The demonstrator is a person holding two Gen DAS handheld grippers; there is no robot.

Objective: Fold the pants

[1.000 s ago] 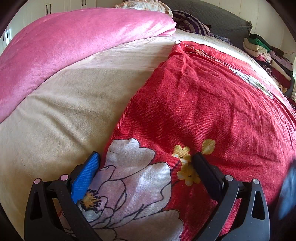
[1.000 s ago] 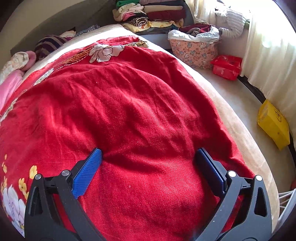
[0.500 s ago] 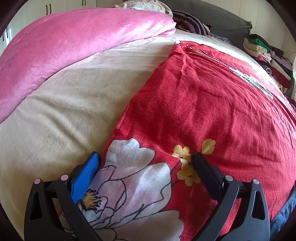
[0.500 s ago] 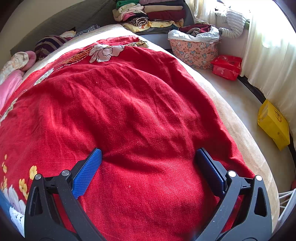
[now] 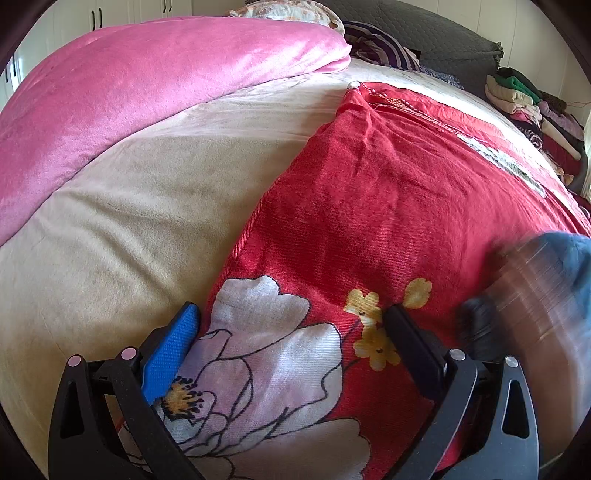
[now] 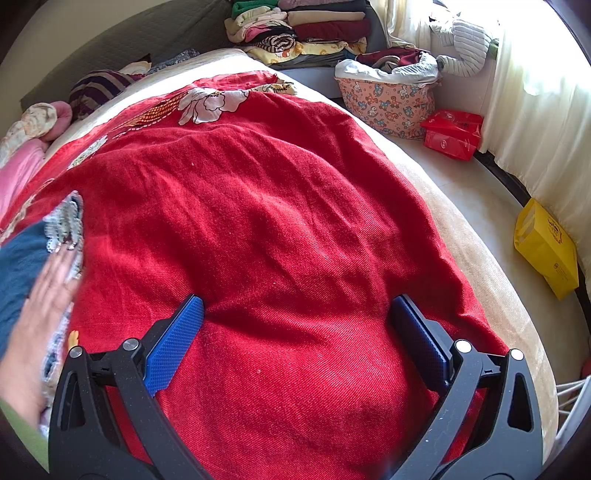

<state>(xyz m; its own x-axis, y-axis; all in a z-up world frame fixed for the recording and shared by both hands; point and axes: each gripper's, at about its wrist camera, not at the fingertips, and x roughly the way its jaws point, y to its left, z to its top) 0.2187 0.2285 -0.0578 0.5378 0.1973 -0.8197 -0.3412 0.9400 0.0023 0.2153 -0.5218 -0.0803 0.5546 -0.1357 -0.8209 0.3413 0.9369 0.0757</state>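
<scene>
Holding laundry, patterned basket [image 6: 384, 107], beside bed [image 6: 476, 251]

A home bedroom: a bed [image 5: 110, 206] with pink quilt [image 5: 129, 85], folded clothes [image 6: 299, 26], laundry basket [image 6: 388, 99].

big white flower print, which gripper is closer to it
Left. The left gripper hangs right over the big white flower print; the right gripper is over plain red cloth, well off it.

We see bright daylight glaring through the white curtain [image 6: 535, 110], blown out at upper right, soft shadows in the red blanket [image 6: 277, 221] folds, strong fisheye bending and dark vignetted corners, a motion-blurred hand [image 5: 532, 295] at the left view's right edge.
</scene>
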